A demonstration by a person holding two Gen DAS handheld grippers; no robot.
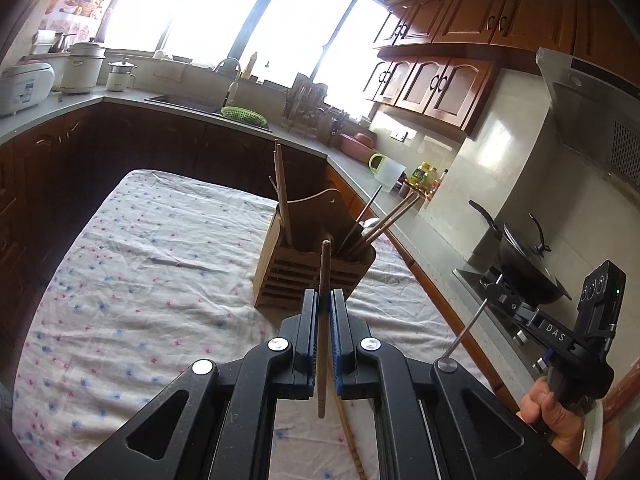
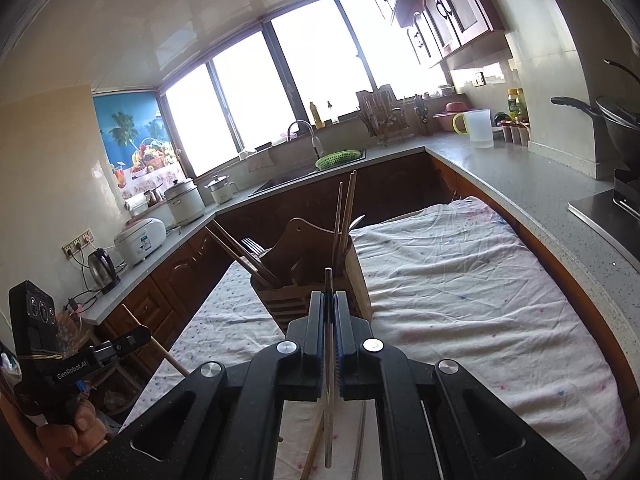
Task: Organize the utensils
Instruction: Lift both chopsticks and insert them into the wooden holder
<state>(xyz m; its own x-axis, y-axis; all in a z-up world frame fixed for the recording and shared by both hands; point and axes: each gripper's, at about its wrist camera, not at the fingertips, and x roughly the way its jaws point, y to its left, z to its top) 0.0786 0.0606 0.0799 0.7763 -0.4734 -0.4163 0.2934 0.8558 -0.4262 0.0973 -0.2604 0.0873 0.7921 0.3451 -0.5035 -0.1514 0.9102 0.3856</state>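
On the cloth-covered table point(image 1: 120, 248), a white cotton sheet rumpled into soft creases and dotted with small pink and blue flowers, I had the wooden utensil holder point(image 1: 304, 276) straight ahead of both cameras. It was a boxy caddy of pale, smooth wood with slatted sides and a curved back board, split into compartments. Several round wooden chopsticks point(image 1: 282, 196) and thin metal ones point(image 1: 366, 212) leaned out of it at different angles, and in the right wrist view the tines of a steel fork point(image 2: 252, 245) poked from its left compartment.

My left gripper point(image 1: 324, 312) was clamped on a wooden chopstick point(image 1: 324, 280), a tapered brown rod held nearly upright between the blue ribbed pads, its blunt tip just short of the holder. My right gripper point(image 2: 328, 312) was closed on a thin metal chopstick point(image 2: 328, 284), slim, dark and glossy, running straight through the matte black jaws and pointing at the holder's near wall.

More loose chopsticks lay flat on the cloth beneath the grippers: a wooden chopstick on the cloth point(image 1: 348, 428) under the left one, and a pale wooden and a grey metal one under the right. Beyond the table ran a speckled grey countertop point(image 2: 520, 176) over dark wooden cabinets.
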